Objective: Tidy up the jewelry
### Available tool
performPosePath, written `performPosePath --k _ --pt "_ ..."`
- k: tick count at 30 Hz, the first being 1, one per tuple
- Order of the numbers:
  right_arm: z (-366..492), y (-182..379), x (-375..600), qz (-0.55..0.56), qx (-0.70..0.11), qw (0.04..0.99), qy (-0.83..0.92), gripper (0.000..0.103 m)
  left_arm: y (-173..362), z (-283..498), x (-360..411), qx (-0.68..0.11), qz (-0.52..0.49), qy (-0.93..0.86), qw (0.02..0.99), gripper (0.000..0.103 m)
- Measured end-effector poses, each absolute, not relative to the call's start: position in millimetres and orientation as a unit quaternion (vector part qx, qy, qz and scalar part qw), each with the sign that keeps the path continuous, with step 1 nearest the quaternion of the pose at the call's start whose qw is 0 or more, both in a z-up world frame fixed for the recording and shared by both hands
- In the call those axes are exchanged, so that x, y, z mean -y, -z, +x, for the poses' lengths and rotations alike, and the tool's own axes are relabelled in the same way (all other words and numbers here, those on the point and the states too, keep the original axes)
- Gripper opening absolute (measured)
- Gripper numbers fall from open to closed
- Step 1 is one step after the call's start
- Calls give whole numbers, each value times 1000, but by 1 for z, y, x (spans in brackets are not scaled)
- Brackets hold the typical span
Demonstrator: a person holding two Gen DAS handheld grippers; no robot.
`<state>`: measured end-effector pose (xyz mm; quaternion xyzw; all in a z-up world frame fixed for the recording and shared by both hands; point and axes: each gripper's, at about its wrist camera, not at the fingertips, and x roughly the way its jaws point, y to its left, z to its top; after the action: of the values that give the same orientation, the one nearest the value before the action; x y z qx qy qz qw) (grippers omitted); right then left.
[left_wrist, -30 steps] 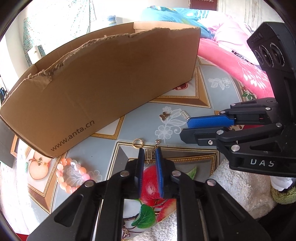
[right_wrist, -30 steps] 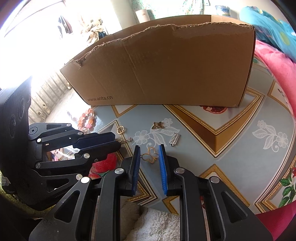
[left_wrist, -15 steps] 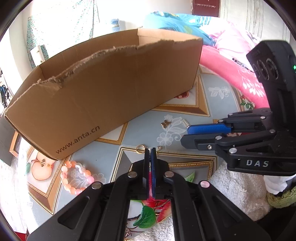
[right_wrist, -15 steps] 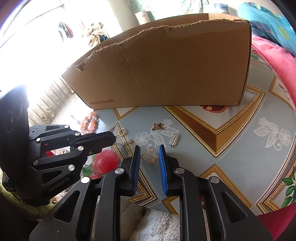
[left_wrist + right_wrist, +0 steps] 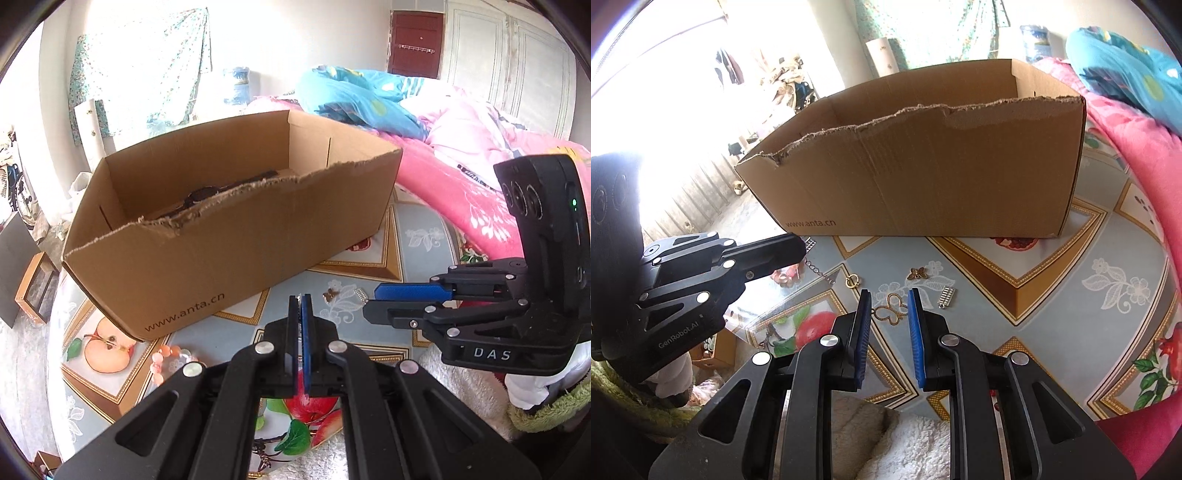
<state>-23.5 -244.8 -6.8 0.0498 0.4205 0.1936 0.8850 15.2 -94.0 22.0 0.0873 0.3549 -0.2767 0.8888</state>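
Here, the left claw [image 5: 803, 248] pinches a thin silver chain [image 5: 817, 272], lifted off the table.
The right claw [image 5: 889, 308] waits open around a flat gold butterfly charm [image 5: 891, 313].

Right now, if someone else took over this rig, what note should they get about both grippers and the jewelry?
Left gripper: shut on the chain and raised. The chain dangles in front of the cardboard box, its ring low near the table.
Right gripper: open, fingers either side of the gold butterfly pendant, not closed on it.
On the table: small butterfly charm, silver bar piece, pink bead bracelet.
Done: a dark item, perhaps a watch, lies in the box.
Left: chain into the box, then the other pieces.
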Motion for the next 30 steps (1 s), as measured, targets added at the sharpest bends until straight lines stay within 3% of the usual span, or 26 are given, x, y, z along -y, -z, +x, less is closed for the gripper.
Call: performPosePath --k 12,17,24,30 --pt "-25 -72 250 38 -331 918 -214 18 -112 27 72 -259 38 317 912 1" --pt "0 -107 254 21 -298 927 -225 18 -131 67 76 -258 43 311 913 1" --pt "59 -109 257 5 -329 913 -240 18 -124 154 87 -357 37 307 881 1" --pt "108 -82 241 -12 -417 873 -253 18 -84 227 103 -484 34 297 822 1"
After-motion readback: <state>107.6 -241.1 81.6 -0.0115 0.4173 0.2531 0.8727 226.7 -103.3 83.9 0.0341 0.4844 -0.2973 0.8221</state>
